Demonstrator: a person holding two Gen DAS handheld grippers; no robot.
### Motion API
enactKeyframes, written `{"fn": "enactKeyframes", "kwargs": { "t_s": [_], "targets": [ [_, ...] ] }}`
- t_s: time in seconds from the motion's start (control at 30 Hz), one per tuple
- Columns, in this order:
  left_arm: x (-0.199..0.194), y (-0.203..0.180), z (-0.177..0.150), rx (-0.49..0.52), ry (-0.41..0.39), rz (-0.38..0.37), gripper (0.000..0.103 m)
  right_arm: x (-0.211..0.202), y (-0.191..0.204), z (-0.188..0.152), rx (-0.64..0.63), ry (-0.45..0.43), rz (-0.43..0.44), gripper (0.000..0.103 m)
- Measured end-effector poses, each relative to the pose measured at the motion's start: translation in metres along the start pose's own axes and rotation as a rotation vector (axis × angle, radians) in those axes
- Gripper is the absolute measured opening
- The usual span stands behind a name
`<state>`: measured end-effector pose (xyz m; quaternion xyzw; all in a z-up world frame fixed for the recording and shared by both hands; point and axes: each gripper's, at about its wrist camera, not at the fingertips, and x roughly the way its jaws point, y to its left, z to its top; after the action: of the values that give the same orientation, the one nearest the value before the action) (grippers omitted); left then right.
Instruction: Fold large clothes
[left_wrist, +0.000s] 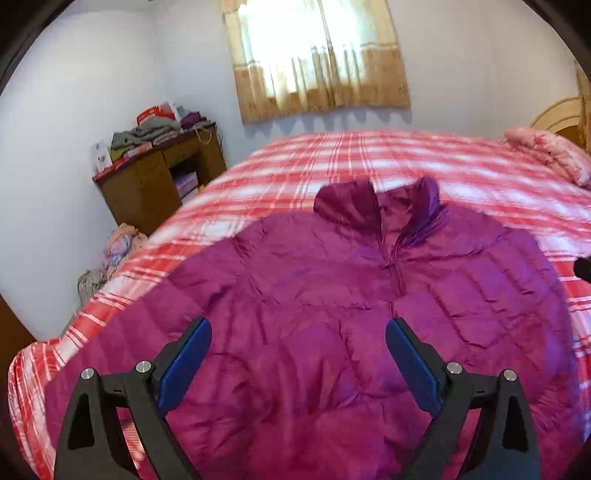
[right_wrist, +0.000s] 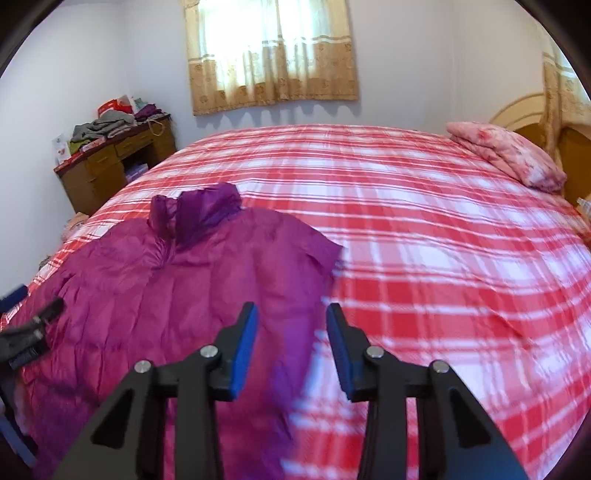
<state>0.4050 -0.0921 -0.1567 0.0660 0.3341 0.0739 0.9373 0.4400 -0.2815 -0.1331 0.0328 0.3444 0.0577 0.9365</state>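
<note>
The magenta quilted puffer jacket (left_wrist: 332, 314) lay flat on the red-plaid bed (right_wrist: 443, 240). Left hand-held gripper (left_wrist: 298, 334) gaped released; right hand-held gripper (right_wrist: 291, 325), half-spread, grasped nothing. Folding seemingly pending: next, catch the hem at lower centre.

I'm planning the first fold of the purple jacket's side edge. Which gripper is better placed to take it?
Right. The right gripper hangs open over the jacket's near side edge, blurred fabric between its fingers. The left gripper is open over the chest, away from any edge.

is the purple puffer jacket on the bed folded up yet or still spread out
Mostly spread out. The jacket lies flat, front up, on the plaid bedspread, collar standing at the far end. Whether a sleeve is already tucked in cannot be told.
</note>
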Motion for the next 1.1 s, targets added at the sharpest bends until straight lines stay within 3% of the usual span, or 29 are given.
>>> {"fn": "enactKeyframes", "kwargs": {
  "t_s": [0.17, 0.33, 0.9, 0.97, 1.1],
  "targets": [
    [0.039, -0.012, -0.019, 0.025, 0.085, 0.025, 0.096, 0.044, 0.025, -0.012, -0.042, 0.06, 0.066, 0.042],
    [0.053, -0.011, -0.025, 0.013, 0.136, 0.029, 0.098, 0.066, 0.022, -0.028, -0.03, 0.113, 0.081, 0.038],
    [0.065, -0.006, -0.029, -0.013, 0.161, 0.018, 0.102, 0.07, 0.027, -0.025, -0.057, 0.15, 0.033, 0.037],
    [0.065, -0.006, -0.029, -0.01, 0.157, 0.02, 0.102, 0.055, 0.029, -0.022, -0.05, 0.115, 0.014, 0.038],
    [0.065, -0.005, -0.03, -0.01, 0.157, 0.019, 0.102, 0.021, 0.045, -0.019, -0.066, 0.035, 0.071, 0.039]
  ]
}}
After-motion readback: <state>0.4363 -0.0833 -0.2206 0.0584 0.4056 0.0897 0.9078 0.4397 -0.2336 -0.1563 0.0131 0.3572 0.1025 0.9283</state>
